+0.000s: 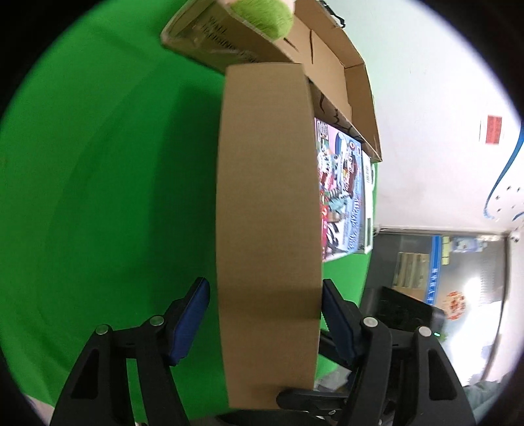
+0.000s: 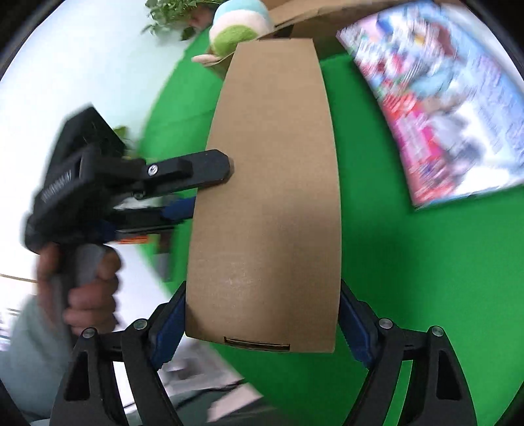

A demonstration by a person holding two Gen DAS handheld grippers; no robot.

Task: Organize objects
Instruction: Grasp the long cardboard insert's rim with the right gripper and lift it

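Observation:
A flat brown cardboard box (image 1: 268,209) is held above the green table by both grippers. My left gripper (image 1: 263,322) has its blue pads on the box's two faces and is shut on it. My right gripper (image 2: 262,322) is shut on another edge of the same box (image 2: 268,196). The left gripper also shows in the right wrist view (image 2: 209,186), clamped on the box's left edge, with a hand on its handle. A green and white plush toy (image 2: 239,29) sits beyond the box.
A colourful picture box (image 2: 448,98) lies on the green table (image 2: 425,278); it also shows in the left wrist view (image 1: 344,193). An open cardboard carton (image 1: 330,68) stands behind it. A brown box with printed text (image 1: 209,39) lies beside the plush toy (image 1: 262,16).

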